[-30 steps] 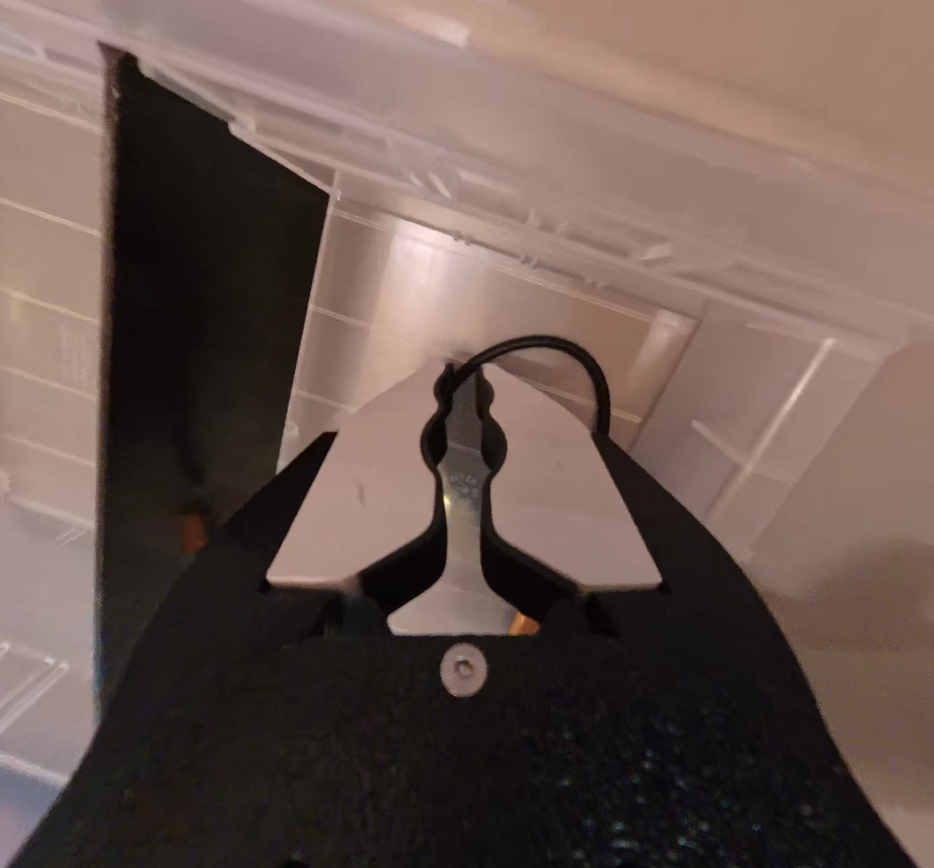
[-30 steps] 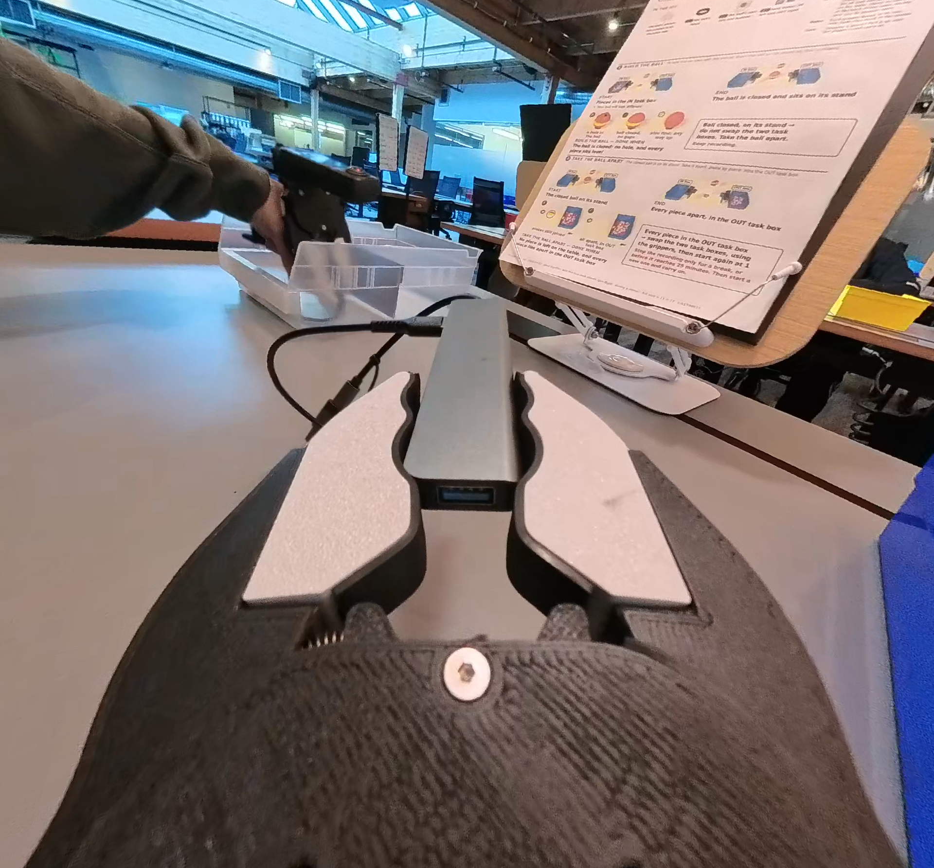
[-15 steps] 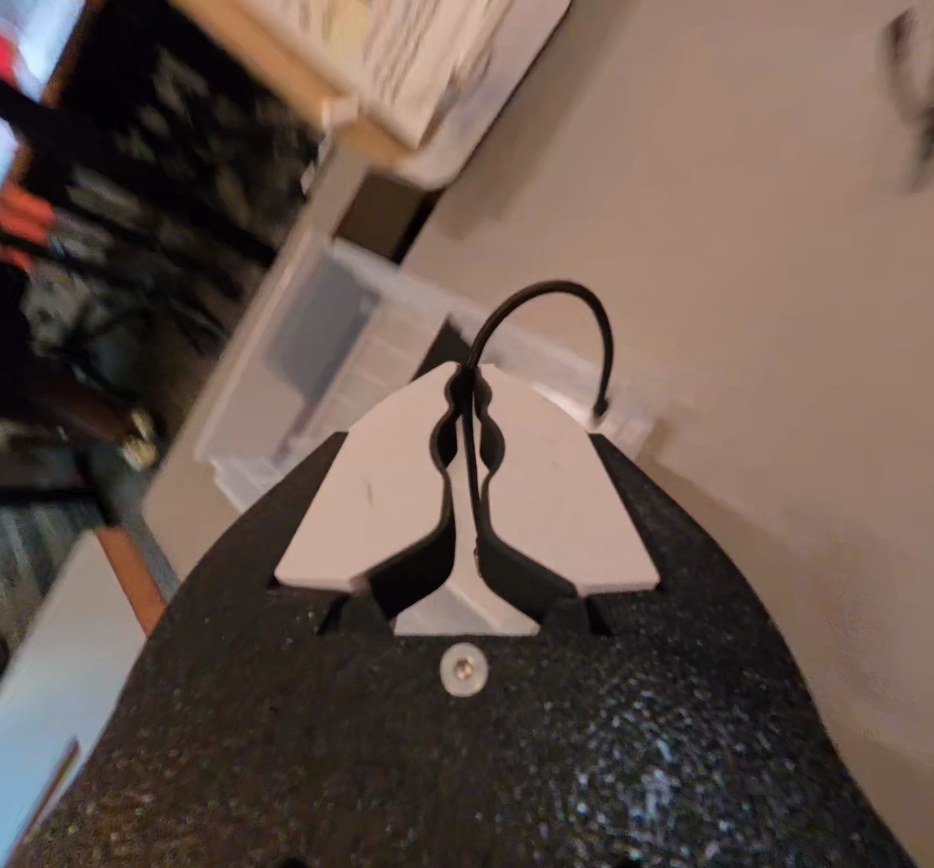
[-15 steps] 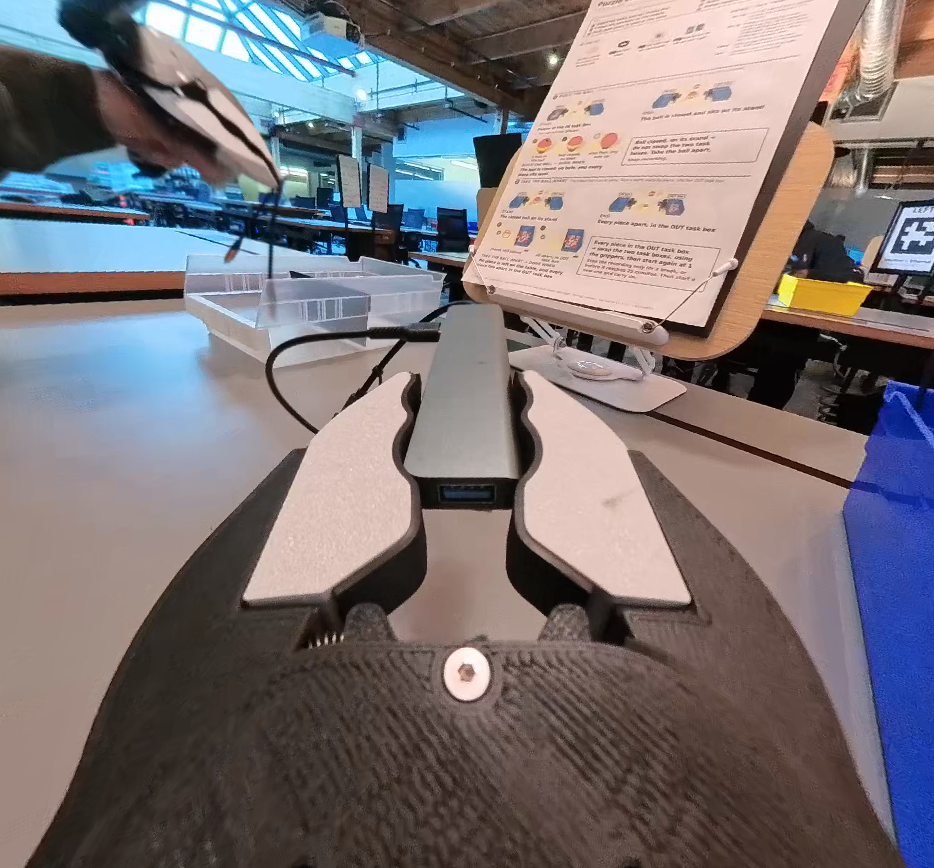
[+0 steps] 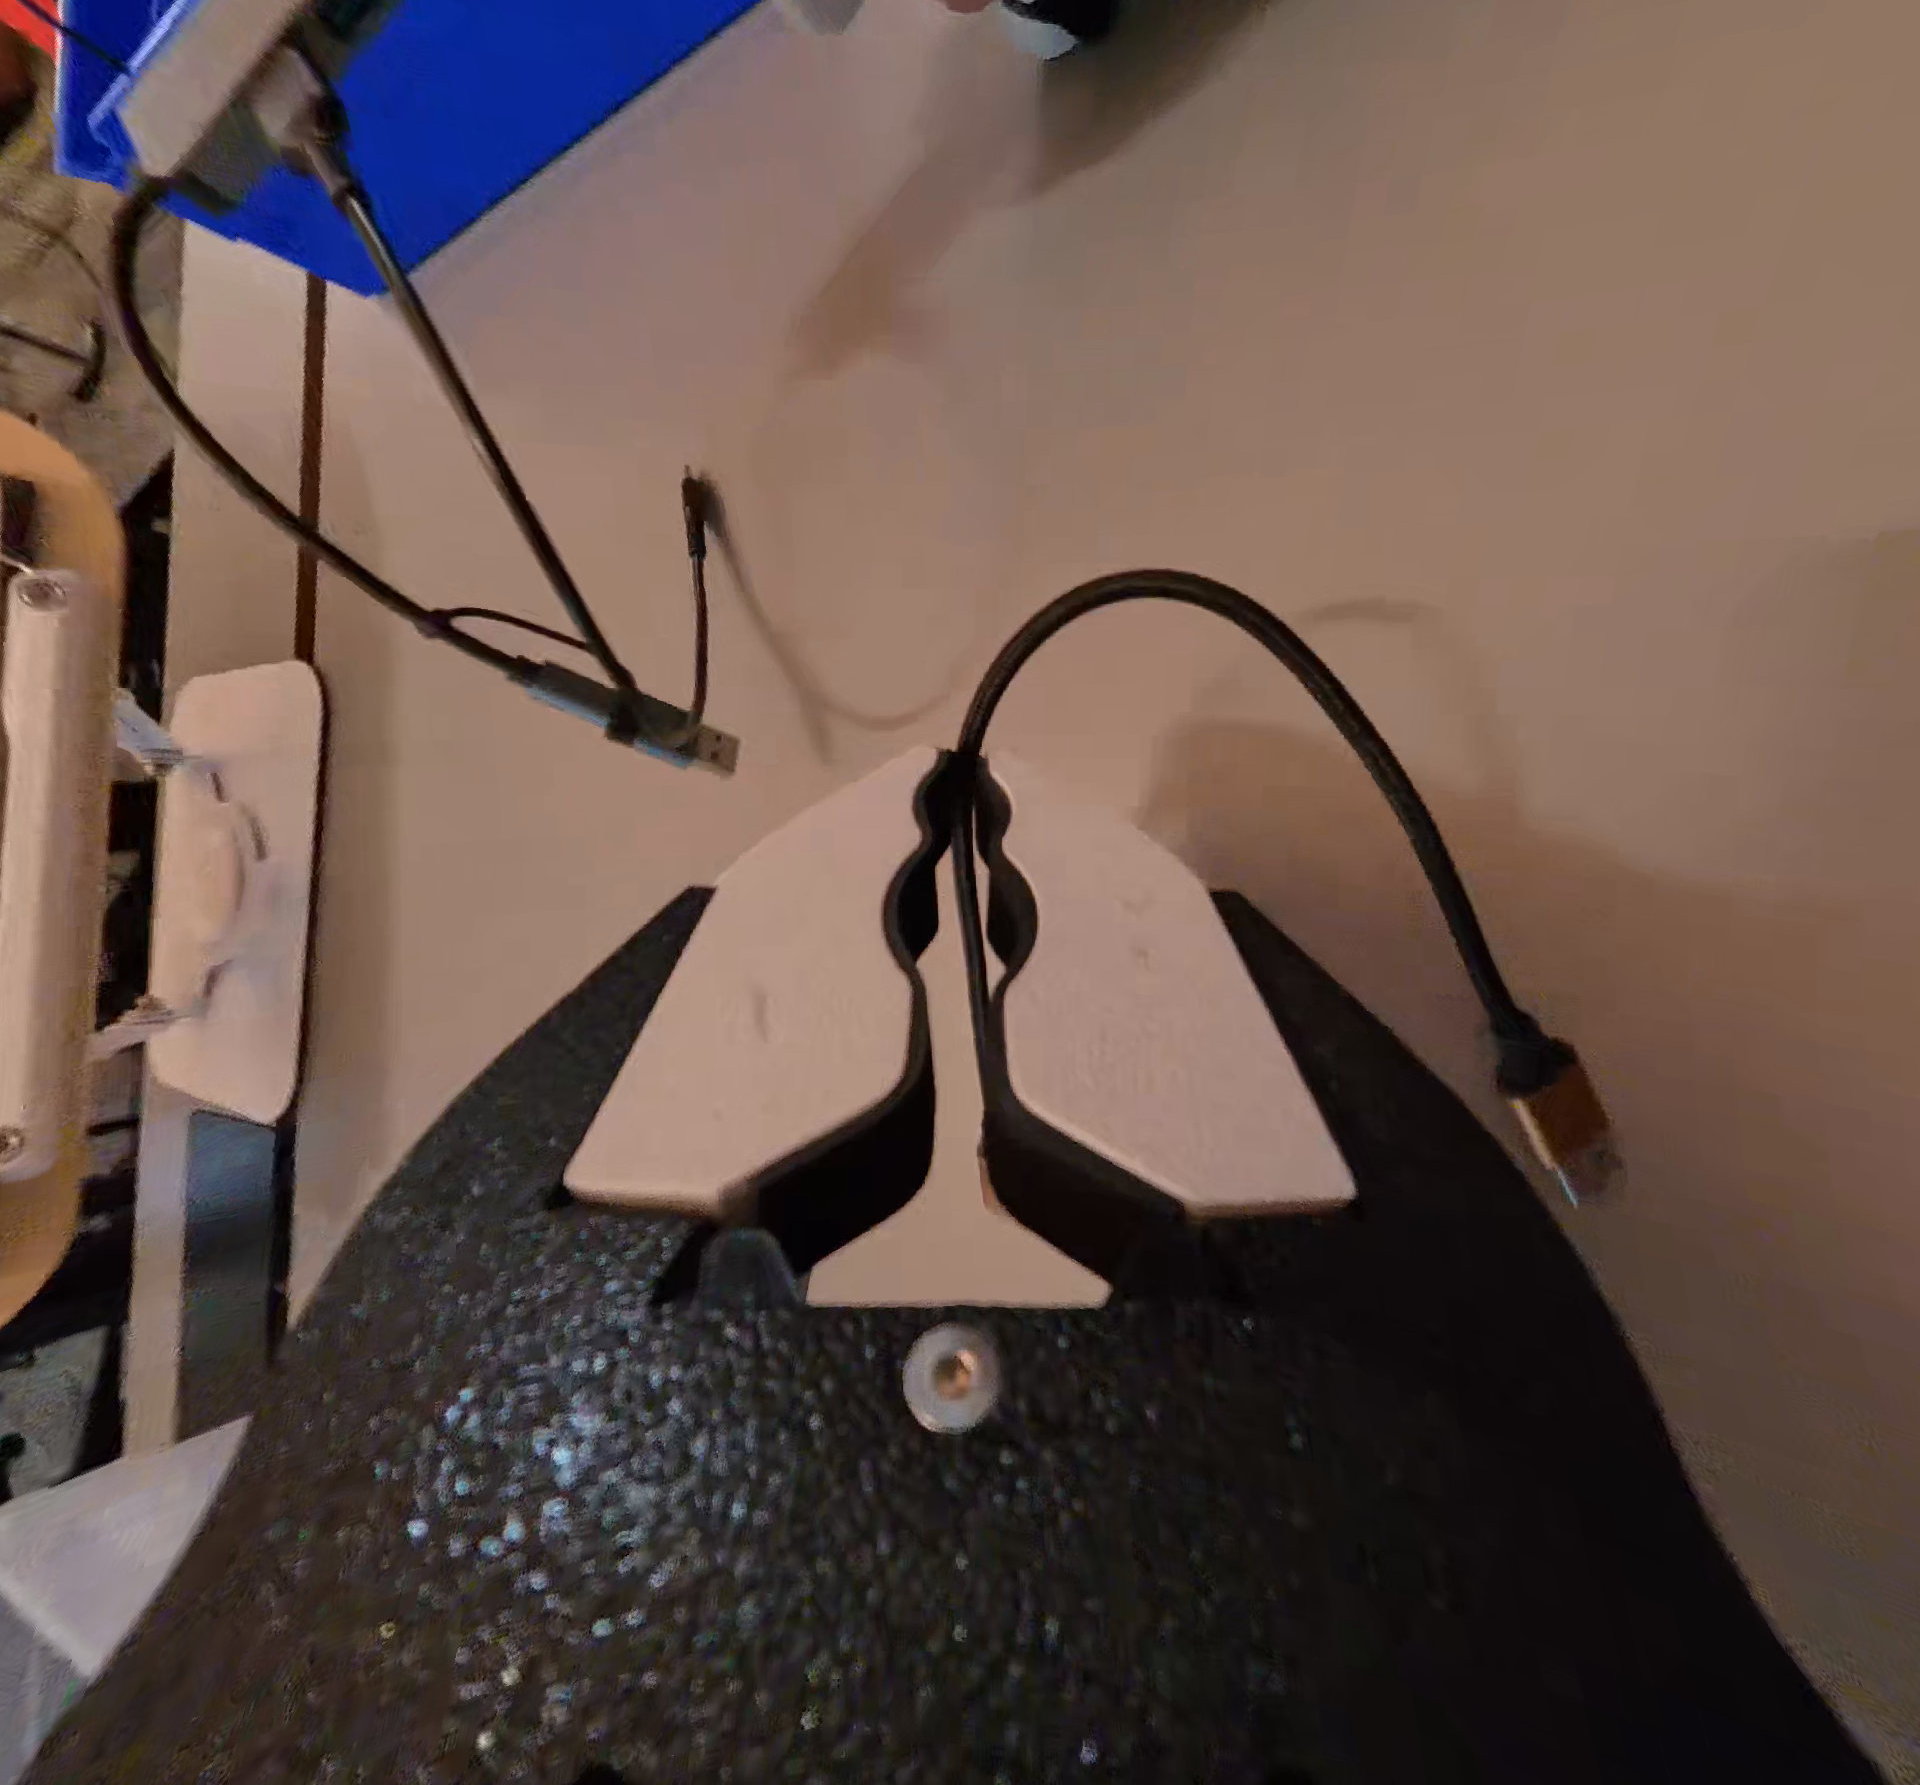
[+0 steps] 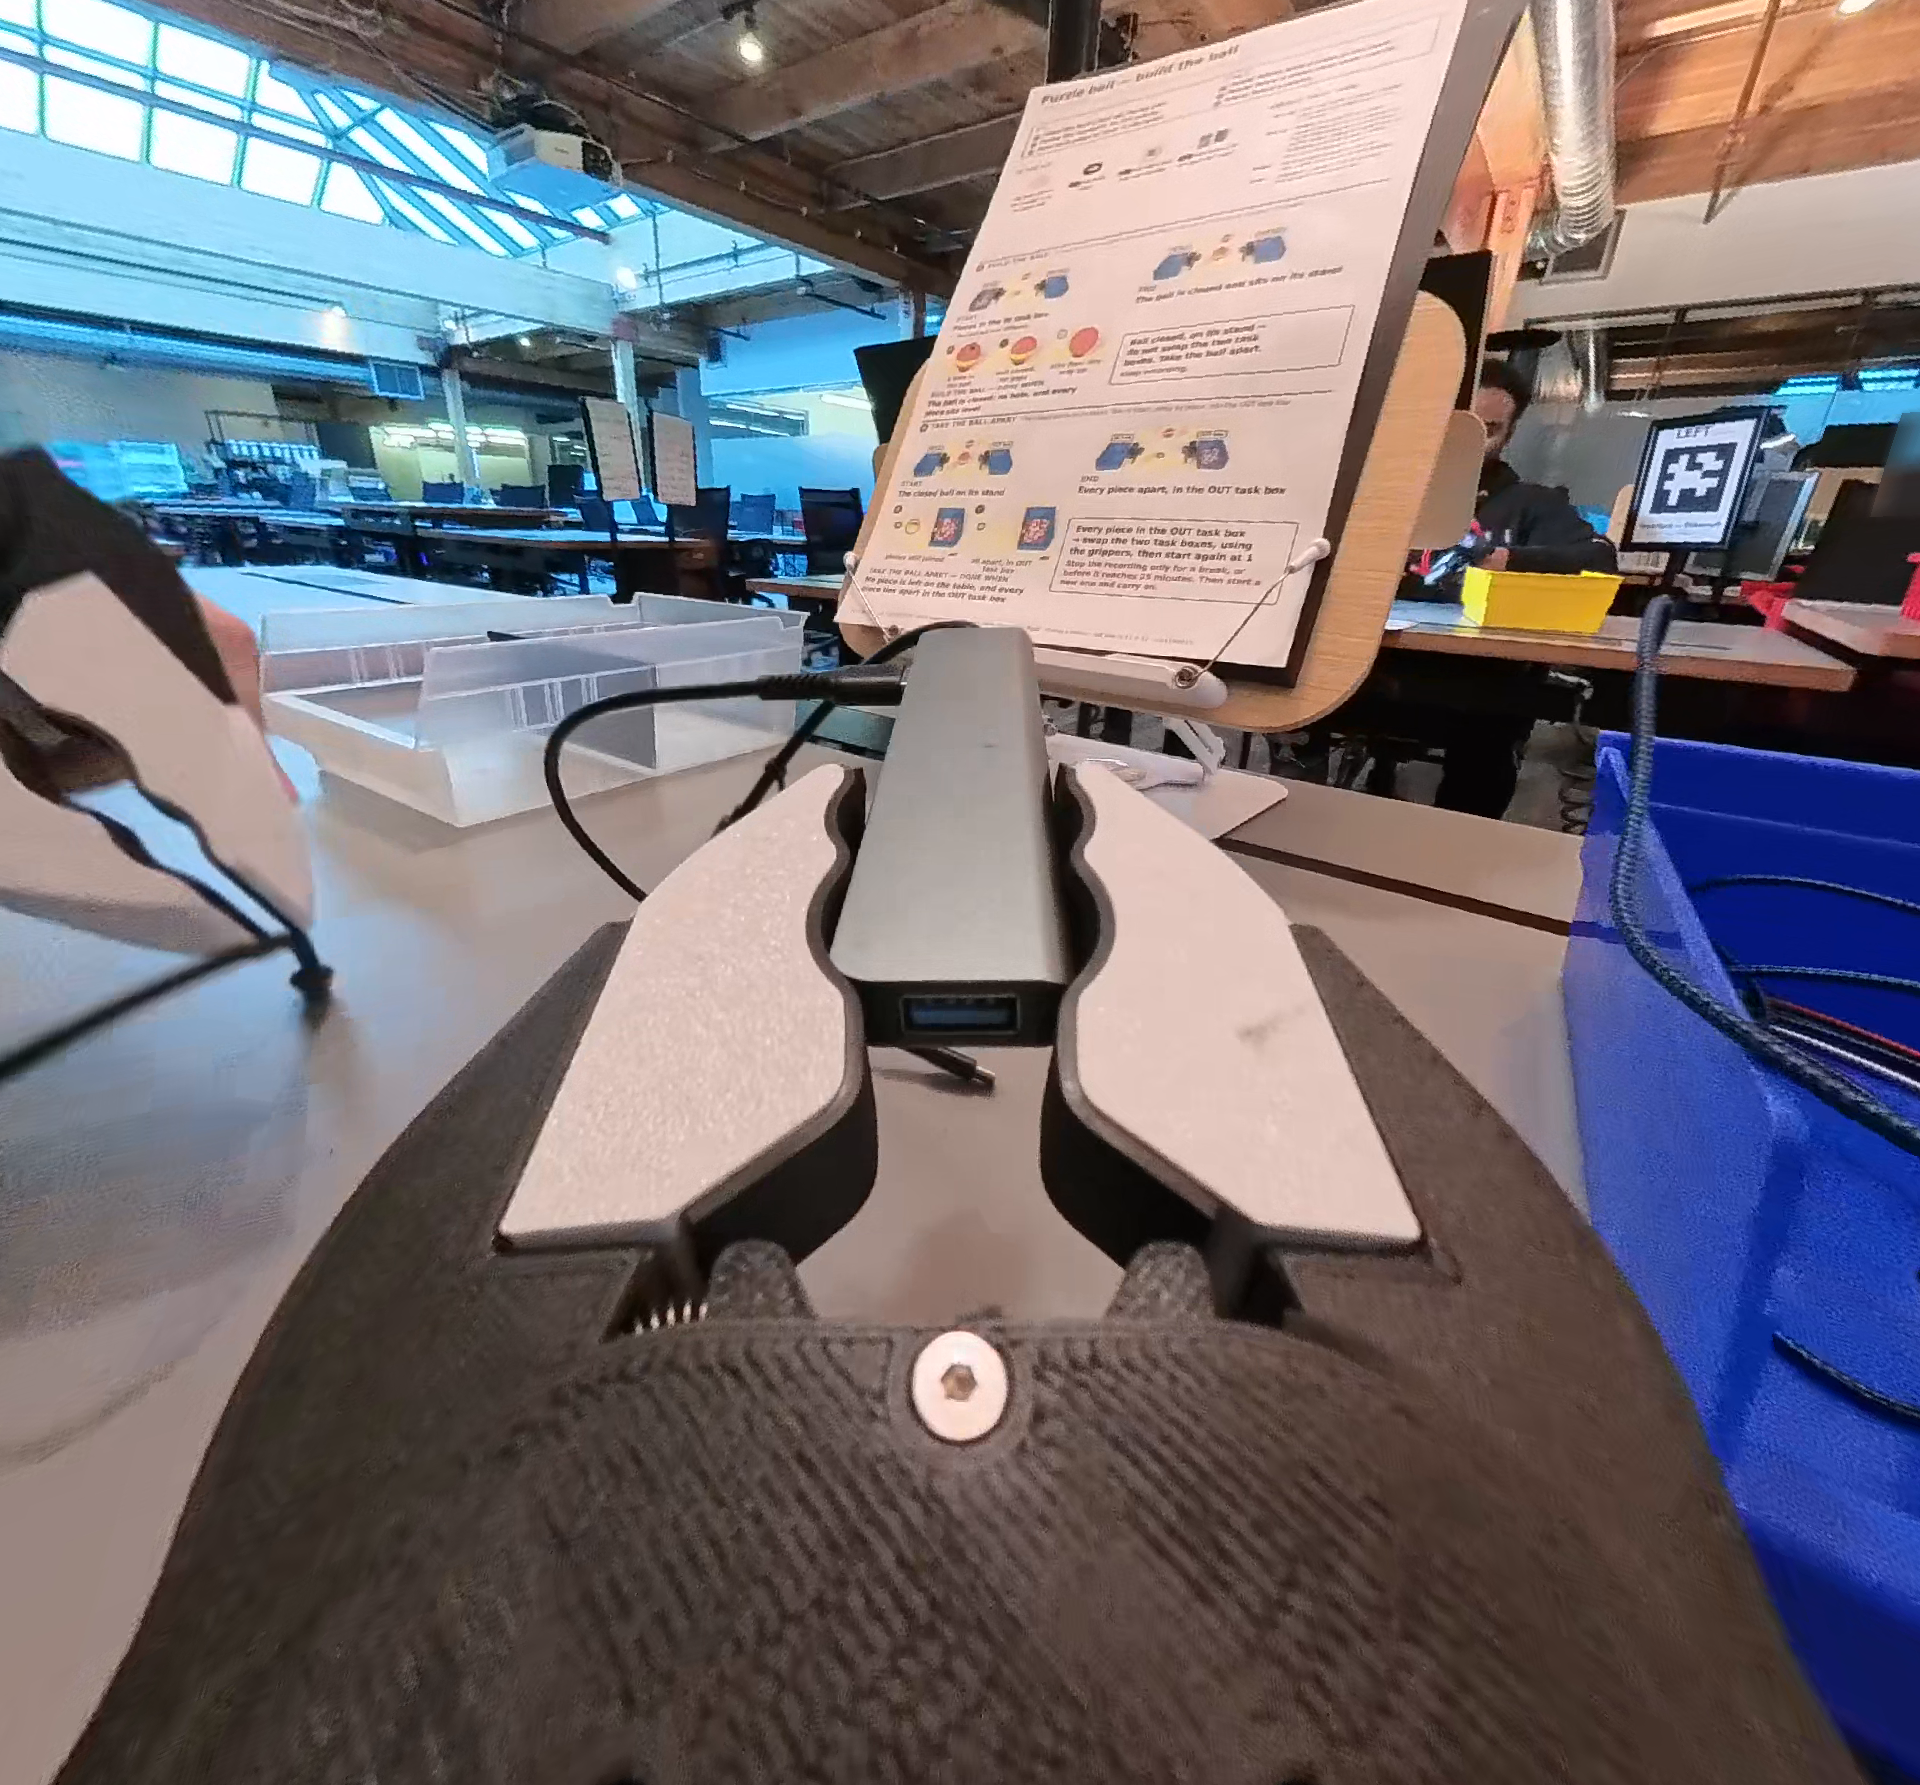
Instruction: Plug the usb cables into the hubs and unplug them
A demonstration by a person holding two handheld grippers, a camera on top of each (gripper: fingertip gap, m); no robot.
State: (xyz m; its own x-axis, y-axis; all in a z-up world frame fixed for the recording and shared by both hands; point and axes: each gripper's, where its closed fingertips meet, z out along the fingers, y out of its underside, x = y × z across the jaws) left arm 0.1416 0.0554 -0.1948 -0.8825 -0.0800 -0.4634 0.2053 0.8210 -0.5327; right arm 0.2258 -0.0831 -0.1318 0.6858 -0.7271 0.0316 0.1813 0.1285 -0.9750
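My left gripper [image 5: 956, 764] is shut on a thin black USB cable [image 5: 1153, 584]. The cable arcs up from the fingertips and hangs down to the right, ending in a loose metal plug [image 5: 1558, 1127]. My right gripper [image 6: 951, 779] is shut on a grey USB hub [image 6: 956, 831], held above the table with an empty blue port facing the camera. A black lead [image 6: 665, 696] is plugged into the hub's far left side. In the left wrist view the hub [image 5: 229, 62] shows at the top left, its lead hanging down to a bundled plug [image 5: 644, 733]. The left gripper [image 6: 291, 925] appears at the left edge of the right wrist view.
A clear plastic tray [image 6: 520, 686] stands on the beige table [image 6: 416, 1008] behind the hub. A wooden document stand with a printed sheet [image 6: 1195, 333] is beyond it. A blue bin [image 6: 1714, 1060] holding cables sits close on the right. A person sits at a far desk. One gripper's finger ends stand about 20 cm off the other's.
My left gripper has lifted the black cable out of the clear tray and swung it over the table toward the hub. My right gripper has moved with the hub toward the blue bin.
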